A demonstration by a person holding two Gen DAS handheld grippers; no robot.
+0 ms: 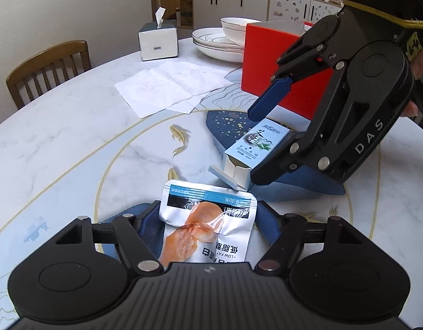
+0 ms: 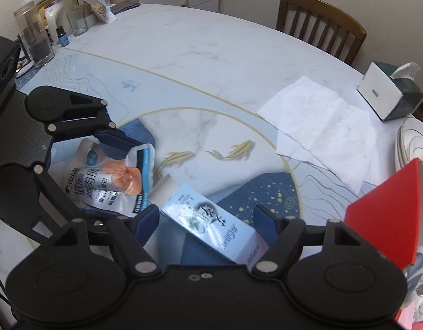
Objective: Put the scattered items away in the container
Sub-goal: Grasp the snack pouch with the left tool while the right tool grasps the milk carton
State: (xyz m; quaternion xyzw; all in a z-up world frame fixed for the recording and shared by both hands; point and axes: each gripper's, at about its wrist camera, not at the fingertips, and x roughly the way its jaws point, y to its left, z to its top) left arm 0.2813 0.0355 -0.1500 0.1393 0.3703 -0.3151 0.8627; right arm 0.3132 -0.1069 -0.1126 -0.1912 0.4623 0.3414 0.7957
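I have the left tongs (image 1: pixel 208 214) straddling the pouch (image 1: pixel 208 228), which lies flat on the table (image 1: pixel 74 137) with its far edge pointing away from me. Both blue pads sit at the pouch's side edges, and its foil is crumpled there, but I cannot tell whether they truly press it or only flank it.

My right tongs (image 2: pixel 207 220) stand over the carton (image 2: pixel 211 228), which lies slantwise between the two pads. There is clear gap on both sides, so these tongs are released, with nothing gripped. In the left view the same tongs (image 1: pixel 255 148) come down from the right, one finger above the carton (image 1: pixel 252 148) and one beyond its near side. The carton's end flap hangs open, just beside the pouch's far edge.

I count one pouch, one carton and one red box (image 1: pixel 266 55), which stands beyond the carton, upright. Its inside is hidden from me in both views, and its right part is covered by the tongs.

Farther off lie overlapping paper sheets (image 1: pixel 170 88); I cannot count them surely. Behind them there is one tissue box (image 1: pixel 158 42), a stack of plates (image 1: pixel 211 45) with one bowl (image 1: pixel 236 29) on it, and one chair (image 1: pixel 49 68) at the table's edge. In the right view, jars and bottles (image 2: pixel 35 35) crowd the far left edge, too jumbled to count.
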